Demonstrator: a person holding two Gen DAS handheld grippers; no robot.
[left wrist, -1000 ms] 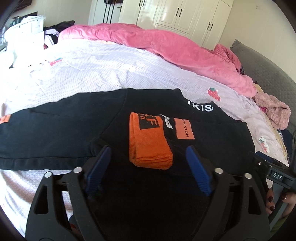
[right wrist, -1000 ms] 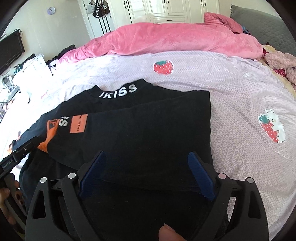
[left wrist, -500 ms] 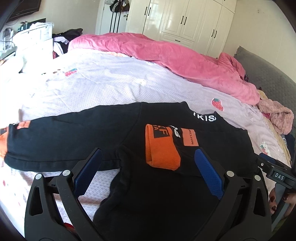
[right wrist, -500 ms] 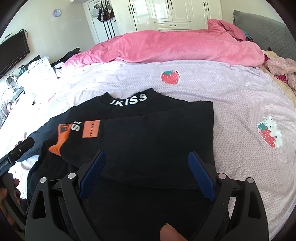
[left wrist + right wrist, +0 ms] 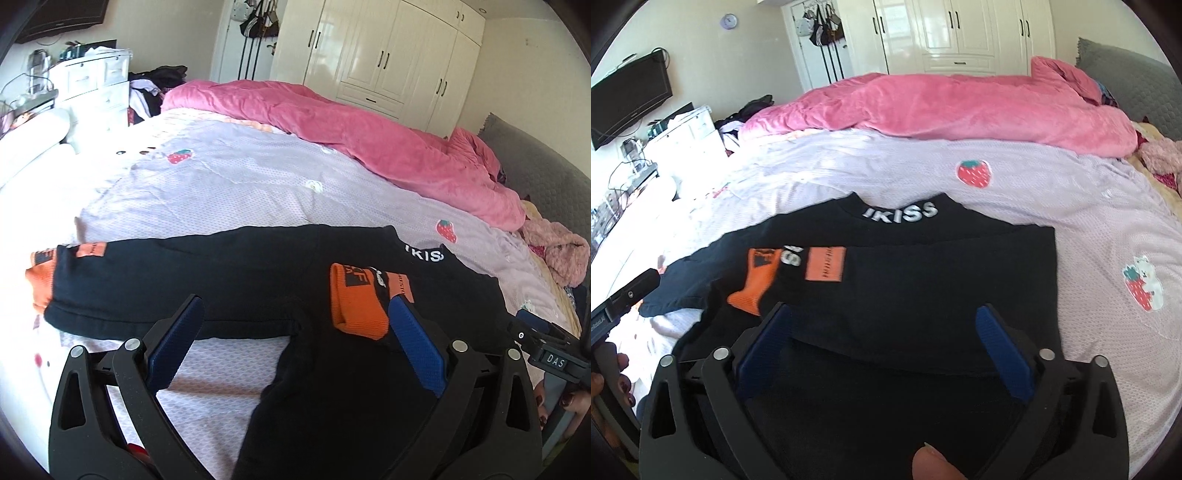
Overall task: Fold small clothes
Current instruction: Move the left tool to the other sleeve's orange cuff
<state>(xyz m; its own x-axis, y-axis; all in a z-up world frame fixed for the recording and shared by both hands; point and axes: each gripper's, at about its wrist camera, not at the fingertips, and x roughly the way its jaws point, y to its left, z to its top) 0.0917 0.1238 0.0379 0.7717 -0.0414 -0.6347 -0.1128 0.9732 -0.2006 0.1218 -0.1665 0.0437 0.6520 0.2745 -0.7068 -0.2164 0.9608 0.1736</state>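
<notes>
Black sweater lies flat, 1 orange-cuffed sleeve folded across it; left gripper spread wide above it; right gripper opening, gripping nothing.

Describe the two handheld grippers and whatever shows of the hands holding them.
Both the left gripper and right gripper have black plastic frames with triangular cutouts, silver rivets, and ribbed blue pads on the fingers. The right one's side carries a "DAS" label. No cables or sleeves show. The hands' fingernails wear dark red polish.
</notes>
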